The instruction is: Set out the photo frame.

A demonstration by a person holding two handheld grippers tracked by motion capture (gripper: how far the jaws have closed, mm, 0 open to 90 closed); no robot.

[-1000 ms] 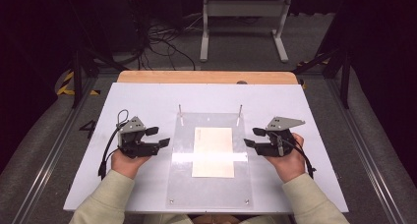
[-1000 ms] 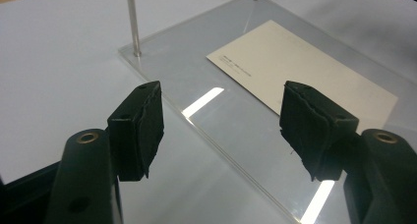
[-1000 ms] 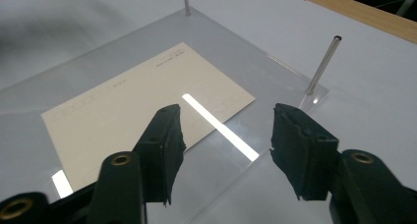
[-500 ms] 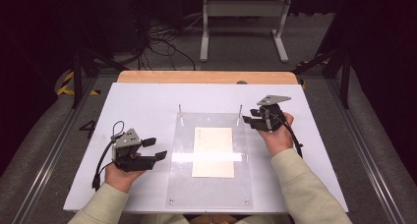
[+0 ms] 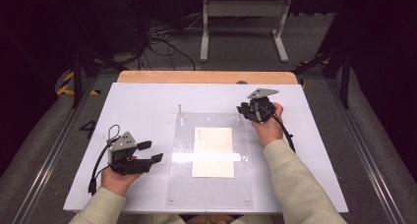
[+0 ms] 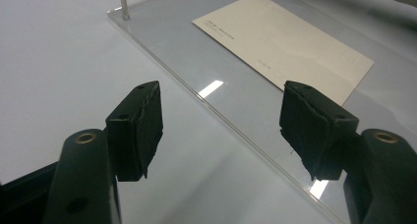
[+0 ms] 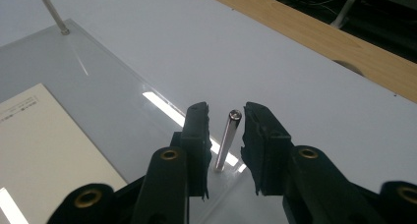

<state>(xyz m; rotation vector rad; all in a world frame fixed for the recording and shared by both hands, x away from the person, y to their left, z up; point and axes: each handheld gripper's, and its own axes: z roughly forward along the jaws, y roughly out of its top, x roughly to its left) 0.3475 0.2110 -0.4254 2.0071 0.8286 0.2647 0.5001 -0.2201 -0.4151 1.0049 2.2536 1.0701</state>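
we saw the clear acrylic plate lying flat in the middle of the white table, with a cream card resting on it and a thin metal pin upright at each far corner of the plate. the right gripper sat at the plate's far right corner, its jaws narrowly apart around the right pin and not quite touching it. the left gripper hovered just off the plate's left edge, jaws wide apart and holding nothing.
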